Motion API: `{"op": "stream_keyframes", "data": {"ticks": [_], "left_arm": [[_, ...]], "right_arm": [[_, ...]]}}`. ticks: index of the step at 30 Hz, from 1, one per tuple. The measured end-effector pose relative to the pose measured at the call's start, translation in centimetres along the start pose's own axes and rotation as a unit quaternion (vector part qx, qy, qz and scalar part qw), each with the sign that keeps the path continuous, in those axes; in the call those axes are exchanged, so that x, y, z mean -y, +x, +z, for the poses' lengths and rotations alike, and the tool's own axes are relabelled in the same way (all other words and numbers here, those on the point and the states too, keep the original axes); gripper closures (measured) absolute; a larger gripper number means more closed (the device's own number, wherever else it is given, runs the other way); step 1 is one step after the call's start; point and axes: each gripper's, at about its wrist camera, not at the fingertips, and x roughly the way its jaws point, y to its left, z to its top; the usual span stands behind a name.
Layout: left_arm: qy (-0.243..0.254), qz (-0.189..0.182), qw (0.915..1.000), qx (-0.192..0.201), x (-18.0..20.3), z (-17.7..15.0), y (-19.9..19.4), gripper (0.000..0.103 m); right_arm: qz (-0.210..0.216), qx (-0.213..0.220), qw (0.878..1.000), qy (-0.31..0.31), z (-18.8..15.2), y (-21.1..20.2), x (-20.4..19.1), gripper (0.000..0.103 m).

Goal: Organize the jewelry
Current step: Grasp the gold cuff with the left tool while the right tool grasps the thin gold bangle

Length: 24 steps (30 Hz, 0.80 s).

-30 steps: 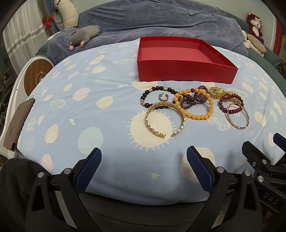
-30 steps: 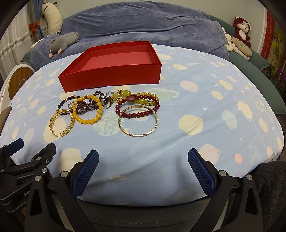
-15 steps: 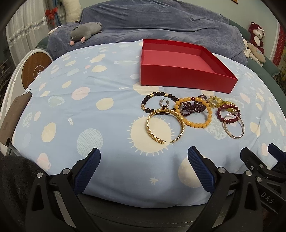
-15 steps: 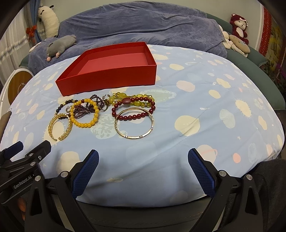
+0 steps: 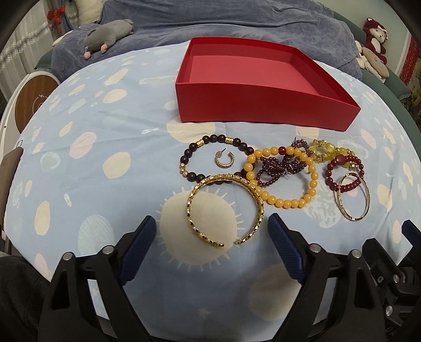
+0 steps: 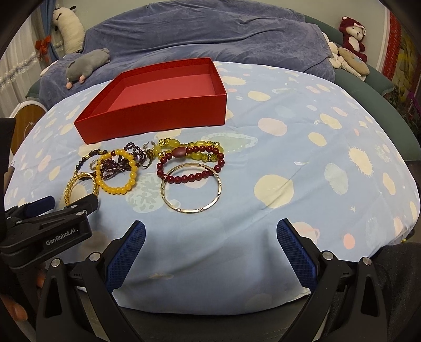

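An empty red box point(image 5: 257, 79) point(image 6: 163, 102) stands on the blue patterned cloth. In front of it lie a gold cuff point(image 5: 259, 207) point(image 6: 69, 187), a dark bead bracelet point(image 5: 210, 139), a small hoop earring point(image 5: 224, 160), a yellow bead bracelet point(image 5: 310, 184) point(image 6: 115, 188), purple beads point(image 5: 279, 168), a red bead bracelet point(image 5: 342, 184) point(image 6: 189, 179) and a thin gold bangle point(image 5: 354, 200) point(image 6: 190, 209). My left gripper point(image 5: 211, 236) is open, its fingers just short of the gold cuff. My right gripper point(image 6: 210, 236) is open, just short of the thin bangle.
A grey plush mouse point(image 5: 108, 33) and a blue blanket point(image 5: 223, 21) lie behind the box. Plush toys point(image 6: 350, 34) sit at the far right. A round wooden-faced object point(image 5: 31, 102) stands beyond the left edge of the cloth.
Both grippers have moved forward toward the jewelry, which now looks larger and nearer. The left gripper now has its fingers either side of the gold cuff's open end. Nothing on the cloth has moved.
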Motion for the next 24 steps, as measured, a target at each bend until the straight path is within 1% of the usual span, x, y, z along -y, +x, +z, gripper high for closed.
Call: {"op": "stream_keyframes", "data": {"ticks": [3, 5, 7, 10, 18, 20, 21, 22, 24], "left_arm": [[0.006, -0.001, 1.0000, 0.002, 0.2, 0.2, 0.2, 0.027], [0.007, -0.003, 1.0000, 0.005, 0.1, 0.1, 0.0, 0.034], [0.005, -0.010, 0.9999, 0.010, 0.0, 0.0, -0.2, 0.046], [-0.003, -0.018, 0.9997, 0.013, -0.3, 0.0, -0.4, 0.047], [-0.020, -0.020, 0.9995, 0.016, -1.2, -0.3, -0.7, 0.047], [-0.021, -0.017, 0.9995, 0.016, -1.3, -0.3, -0.7, 0.047], [-0.021, -0.017, 0.9995, 0.017, -1.3, -0.3, -0.7, 0.047], [-0.022, -0.016, 0.9995, 0.017, -1.3, -0.4, -0.8, 0.047], [-0.024, -0.015, 0.9995, 0.017, -1.4, -0.4, -0.7, 0.047]], "right_arm": [[0.000, -0.003, 1.000, -0.001, 0.5, 0.4, 0.0, 0.007], [0.002, -0.007, 1.000, -0.002, 0.9, 0.8, -0.1, 0.007], [0.003, -0.010, 1.000, 0.000, 1.2, 1.2, -0.1, 0.007], [0.004, -0.017, 1.000, -0.001, 1.9, 2.0, -0.2, 0.007], [0.015, -0.032, 0.999, -0.009, 3.4, 3.9, -1.2, 0.016], [0.016, -0.039, 0.999, -0.015, 3.3, 4.5, -1.5, 0.021], [0.016, -0.045, 0.999, -0.017, 3.3, 4.7, -1.7, 0.022], [0.017, -0.050, 0.998, -0.019, 3.3, 4.9, -1.7, 0.027], [0.016, -0.049, 0.998, -0.019, 3.3, 4.9, -1.8, 0.029]]}}
